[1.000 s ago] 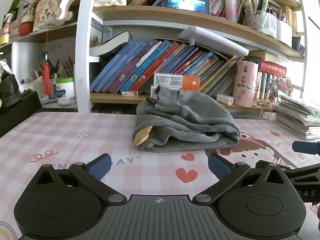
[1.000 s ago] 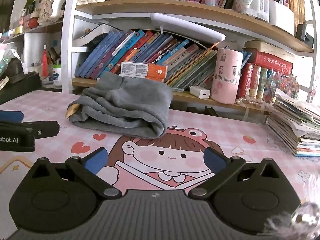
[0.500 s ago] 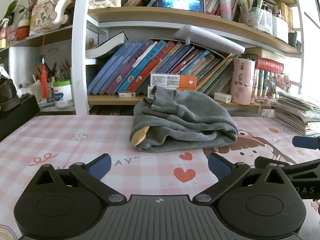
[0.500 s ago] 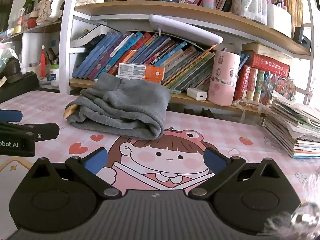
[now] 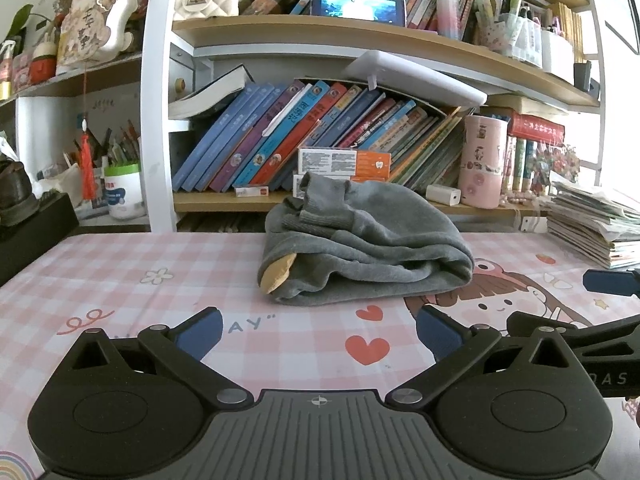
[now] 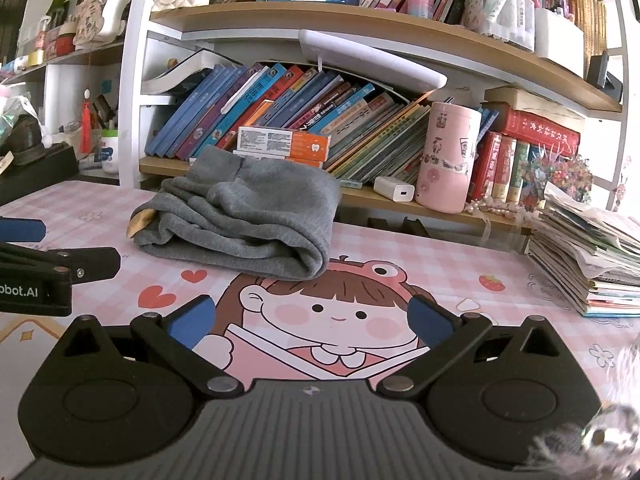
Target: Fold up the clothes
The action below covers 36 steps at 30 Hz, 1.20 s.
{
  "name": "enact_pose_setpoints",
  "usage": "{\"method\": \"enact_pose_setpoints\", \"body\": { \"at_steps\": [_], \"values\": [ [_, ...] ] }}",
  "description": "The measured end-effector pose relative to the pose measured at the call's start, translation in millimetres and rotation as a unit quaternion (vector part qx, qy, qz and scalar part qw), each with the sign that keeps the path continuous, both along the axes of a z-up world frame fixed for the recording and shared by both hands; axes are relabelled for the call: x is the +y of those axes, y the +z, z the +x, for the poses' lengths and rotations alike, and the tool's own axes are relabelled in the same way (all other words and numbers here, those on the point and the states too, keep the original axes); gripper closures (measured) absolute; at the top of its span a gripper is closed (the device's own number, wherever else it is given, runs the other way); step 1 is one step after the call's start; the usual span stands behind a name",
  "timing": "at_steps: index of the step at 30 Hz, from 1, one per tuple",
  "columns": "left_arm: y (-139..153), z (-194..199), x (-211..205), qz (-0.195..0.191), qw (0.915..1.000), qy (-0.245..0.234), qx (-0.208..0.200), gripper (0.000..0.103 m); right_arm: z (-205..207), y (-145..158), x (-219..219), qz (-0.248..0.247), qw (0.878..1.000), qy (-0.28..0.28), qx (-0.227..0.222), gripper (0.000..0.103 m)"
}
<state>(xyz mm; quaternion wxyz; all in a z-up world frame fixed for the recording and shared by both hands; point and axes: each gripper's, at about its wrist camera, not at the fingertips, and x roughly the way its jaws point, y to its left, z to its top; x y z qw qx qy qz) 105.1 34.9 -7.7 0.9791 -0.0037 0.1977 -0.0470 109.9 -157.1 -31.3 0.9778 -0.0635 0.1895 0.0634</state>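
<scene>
A grey garment (image 5: 362, 248) lies folded in a thick bundle on the pink cartoon table mat (image 5: 120, 280), with a tan patch showing at its left end. It also shows in the right wrist view (image 6: 244, 220). My left gripper (image 5: 318, 334) is open and empty, low over the mat, short of the bundle. My right gripper (image 6: 312, 320) is open and empty, over the cartoon girl print, to the right of and short of the bundle. Each gripper shows at the edge of the other's view.
A bookshelf (image 5: 360, 32) full of leaning books stands right behind the table. A pink cup (image 6: 448, 160) and white charger (image 6: 394, 189) sit on its low shelf. A stack of papers (image 6: 588, 256) lies at the right. A black box (image 5: 28, 232) sits at the left.
Both cameras have drifted slightly, so the shelf and bundle sit a bit differently in view. The garment has not moved and both grippers stay open.
</scene>
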Motion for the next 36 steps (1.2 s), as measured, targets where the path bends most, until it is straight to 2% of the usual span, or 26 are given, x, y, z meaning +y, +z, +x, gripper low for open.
{"method": "enact_pose_setpoints", "body": {
  "at_steps": [36],
  "values": [
    [-0.5, 0.8, -1.4, 0.001, 1.0, 0.0, 0.005, 0.0, 2.8, -0.8, -0.7, 0.002, 1.0, 0.004, 0.007, 0.0]
  ]
}}
